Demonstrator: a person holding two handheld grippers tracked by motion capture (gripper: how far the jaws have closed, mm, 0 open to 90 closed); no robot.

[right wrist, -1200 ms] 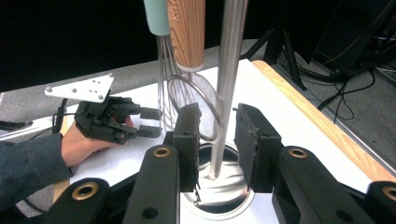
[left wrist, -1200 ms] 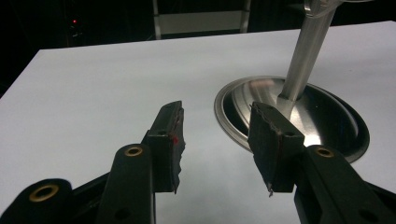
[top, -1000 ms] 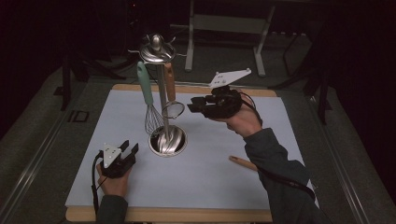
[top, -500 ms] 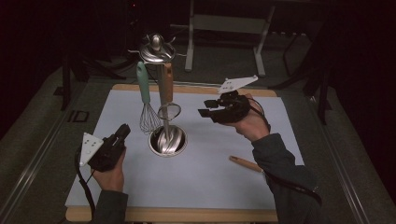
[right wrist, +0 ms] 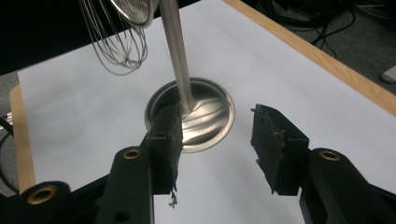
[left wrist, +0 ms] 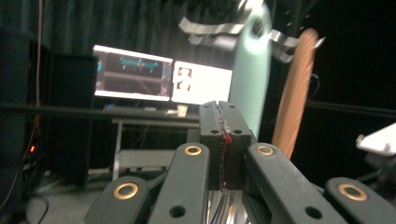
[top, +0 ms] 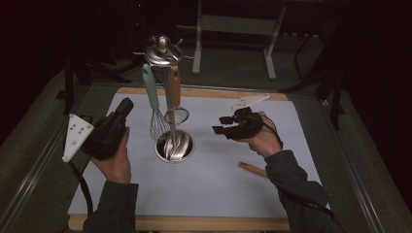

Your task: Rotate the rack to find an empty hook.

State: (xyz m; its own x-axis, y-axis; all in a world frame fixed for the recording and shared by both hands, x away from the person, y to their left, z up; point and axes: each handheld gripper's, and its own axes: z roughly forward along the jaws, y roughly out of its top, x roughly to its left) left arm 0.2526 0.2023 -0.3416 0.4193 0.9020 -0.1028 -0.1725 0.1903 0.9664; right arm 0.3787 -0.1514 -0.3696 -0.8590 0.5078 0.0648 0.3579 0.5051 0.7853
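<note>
A steel utensil stand [top: 163, 51] rises from a round base [top: 174, 145] on the white mat. A whisk with a mint handle [top: 150, 90] and a small strainer with a wooden handle [top: 172, 87] hang from it. My left gripper [top: 127, 104] is raised left of the stand and points at it; its jaws have just been closing and are shut [left wrist: 223, 121] on nothing, with the mint handle [left wrist: 252, 70] just beyond. My right gripper [top: 223, 127] hovers right of the base; its jaws have just been opening and stand open [right wrist: 217, 140] and empty, the base [right wrist: 191, 116] behind them.
A wooden handle [top: 252, 169] lies on the mat beside the right forearm. The table's wooden edge [top: 194, 223] borders the mat. Lit monitors [left wrist: 161, 77] stand on a desk beyond the table, and a metal frame [top: 233, 24] stands behind it.
The left gripper rose off the mat, swung to point at the stand and shut its jaws. The right gripper sank toward the mat beside the base and opened wider.
</note>
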